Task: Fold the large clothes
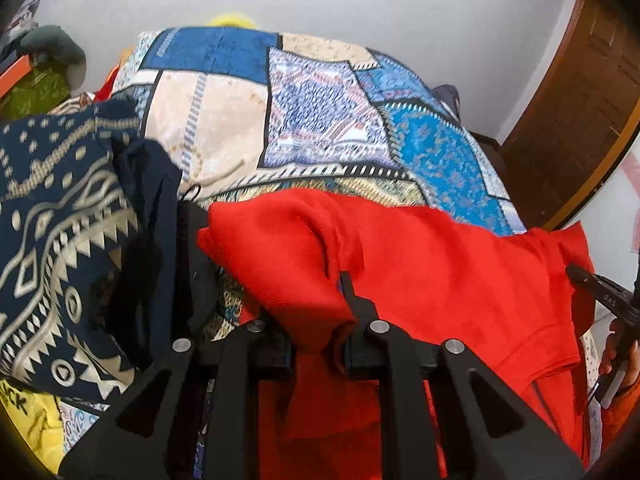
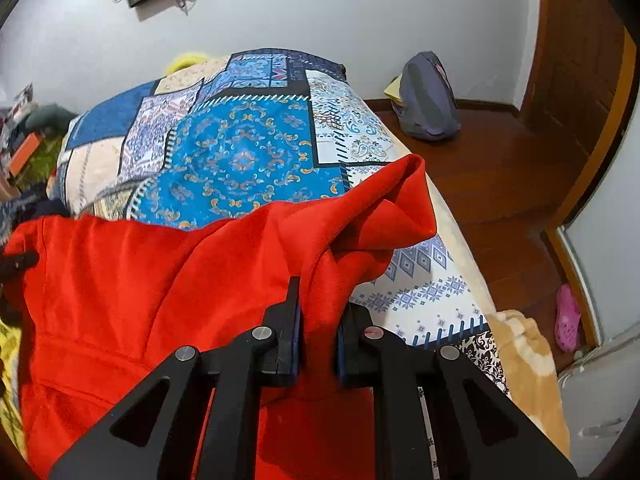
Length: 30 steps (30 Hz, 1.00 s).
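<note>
We judge the red garment soft, light and floppy; left claw and right claw each pinch its bunched edge.

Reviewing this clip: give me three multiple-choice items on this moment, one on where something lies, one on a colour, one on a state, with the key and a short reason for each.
1. Where does the grey-purple backpack sit?
A. On the bed
B. On the wooden floor by the wall
C. Hung on the door

2. What colour is the garment that both tools hold?
A. Red
B. Yellow
C. Navy with a cream pattern

3. What is the state of the right tool?
A. Wide open above the bedspread
B. Shut with nothing in it
C. Shut on a fold of the garment

Key: 1 B, the right wrist view shows the backpack on the floor against the white wall, beyond the patchwork bedspread. 2 A, red cloth is bunched in the left tool too. 3 C, red fabric is pinched between its pads.
</note>
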Each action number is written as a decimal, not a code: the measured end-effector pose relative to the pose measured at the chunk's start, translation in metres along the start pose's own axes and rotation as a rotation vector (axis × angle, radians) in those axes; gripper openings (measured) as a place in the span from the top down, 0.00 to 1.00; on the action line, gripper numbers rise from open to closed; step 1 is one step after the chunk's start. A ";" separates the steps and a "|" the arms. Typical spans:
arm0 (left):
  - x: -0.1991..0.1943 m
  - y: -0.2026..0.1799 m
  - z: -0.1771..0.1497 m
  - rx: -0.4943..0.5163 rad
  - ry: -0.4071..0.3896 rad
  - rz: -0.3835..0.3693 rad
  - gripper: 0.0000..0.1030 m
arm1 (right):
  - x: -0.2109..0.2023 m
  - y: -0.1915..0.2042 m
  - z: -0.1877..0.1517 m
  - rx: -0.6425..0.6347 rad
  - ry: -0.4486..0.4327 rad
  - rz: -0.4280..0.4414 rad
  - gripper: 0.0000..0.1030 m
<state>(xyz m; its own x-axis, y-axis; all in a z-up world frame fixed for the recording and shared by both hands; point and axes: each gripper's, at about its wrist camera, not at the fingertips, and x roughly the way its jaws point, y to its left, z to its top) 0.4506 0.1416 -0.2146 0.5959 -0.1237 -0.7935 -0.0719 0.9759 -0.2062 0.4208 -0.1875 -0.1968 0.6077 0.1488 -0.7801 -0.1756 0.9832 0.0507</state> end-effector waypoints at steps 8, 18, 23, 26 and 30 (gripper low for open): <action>-0.010 -0.010 -0.016 0.036 0.015 0.112 0.63 | -0.013 0.018 -0.007 -0.156 0.060 -0.121 0.69; -0.083 -0.051 -0.050 0.208 -0.023 0.150 0.39 | -0.097 0.031 -0.028 -0.180 -0.032 -0.087 0.49; -0.125 -0.062 -0.073 0.241 -0.020 0.163 0.22 | -0.139 0.040 -0.045 -0.217 -0.063 -0.024 0.48; -0.143 -0.064 -0.090 0.257 -0.021 0.168 0.19 | -0.159 0.046 -0.062 -0.261 -0.063 -0.009 0.48; -0.160 -0.057 -0.115 0.256 0.016 0.139 0.18 | -0.172 0.049 -0.087 -0.276 -0.042 -0.010 0.48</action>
<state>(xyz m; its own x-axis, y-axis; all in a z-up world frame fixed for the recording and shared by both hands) 0.2671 0.0847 -0.1415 0.5818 0.0136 -0.8132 0.0534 0.9971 0.0549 0.2403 -0.1740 -0.1144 0.6412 0.1493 -0.7527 -0.3704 0.9193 -0.1331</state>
